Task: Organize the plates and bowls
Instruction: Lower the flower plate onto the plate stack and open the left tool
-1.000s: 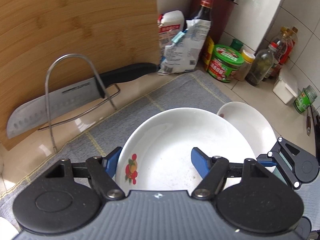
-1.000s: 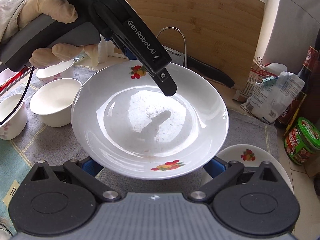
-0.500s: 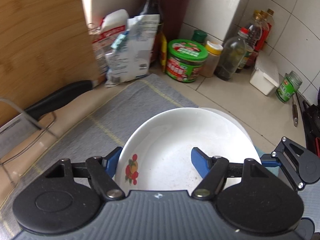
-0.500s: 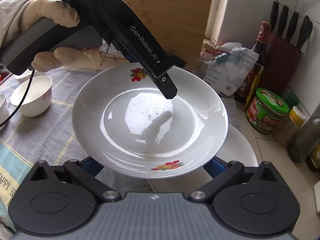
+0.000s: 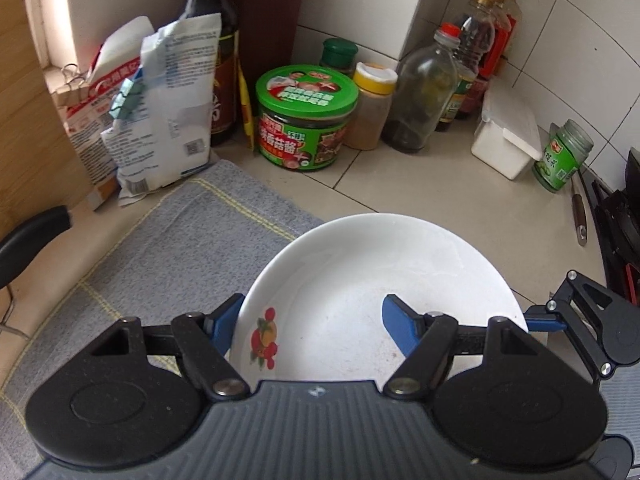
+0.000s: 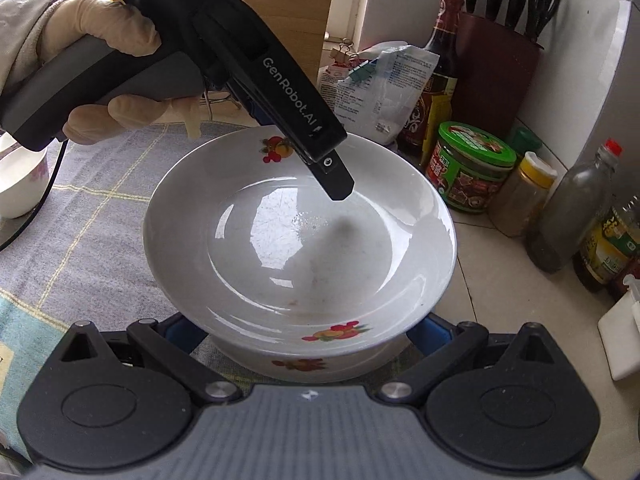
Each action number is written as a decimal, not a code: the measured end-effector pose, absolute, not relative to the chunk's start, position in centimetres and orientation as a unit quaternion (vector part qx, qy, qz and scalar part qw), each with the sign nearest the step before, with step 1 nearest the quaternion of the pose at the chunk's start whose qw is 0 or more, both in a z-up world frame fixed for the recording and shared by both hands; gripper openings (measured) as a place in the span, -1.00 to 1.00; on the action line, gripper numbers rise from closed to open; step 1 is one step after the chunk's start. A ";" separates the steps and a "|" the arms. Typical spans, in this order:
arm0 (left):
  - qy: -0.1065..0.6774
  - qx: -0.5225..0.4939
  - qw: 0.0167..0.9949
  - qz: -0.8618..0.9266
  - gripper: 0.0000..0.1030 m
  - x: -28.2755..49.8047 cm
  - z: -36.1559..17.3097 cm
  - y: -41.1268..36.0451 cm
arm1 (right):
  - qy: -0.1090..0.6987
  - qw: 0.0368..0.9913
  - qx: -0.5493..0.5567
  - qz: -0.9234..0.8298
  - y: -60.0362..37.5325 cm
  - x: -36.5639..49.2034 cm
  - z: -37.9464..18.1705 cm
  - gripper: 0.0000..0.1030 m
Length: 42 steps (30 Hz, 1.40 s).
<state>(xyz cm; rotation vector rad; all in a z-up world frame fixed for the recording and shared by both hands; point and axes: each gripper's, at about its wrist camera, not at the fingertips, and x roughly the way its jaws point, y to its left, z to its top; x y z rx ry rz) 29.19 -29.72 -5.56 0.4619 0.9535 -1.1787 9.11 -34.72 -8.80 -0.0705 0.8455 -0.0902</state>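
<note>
1. My left gripper (image 5: 310,322) pinches the rim of the white fruit-print plate (image 5: 360,300), one finger inside.
2. My right gripper (image 6: 306,330) straddles the plate's opposite rim (grip unclear).
3. Plate sits above the grey towel's (image 5: 172,248) edge.

home kitchen: tiled counter (image 5: 460,200), sauce bottle (image 5: 208,40), knife block (image 6: 496,68).

A green-lidded jar (image 5: 306,120), dark sauce bottle (image 5: 212,52), paper packets (image 5: 160,108) and perhaps spice bottles (image 5: 374,106) line the tiled wall.
</note>
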 end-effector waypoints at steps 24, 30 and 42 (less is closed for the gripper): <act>0.431 0.230 0.702 -0.518 0.48 28.9 -6.8 -30.5 | 0.425 0.904 0.010 -0.051 -36.0 9.9 -10.0 1.00; 0.430 0.236 0.702 -0.516 0.49 28.9 -7.0 -30.4 | 0.424 0.904 0.000 -0.057 -35.6 9.9 -9.9 1.00; 0.433 0.240 0.696 -0.520 0.61 29.0 -7.4 -30.4 | 0.425 0.904 -0.008 -0.057 -35.5 9.7 -9.5 1.00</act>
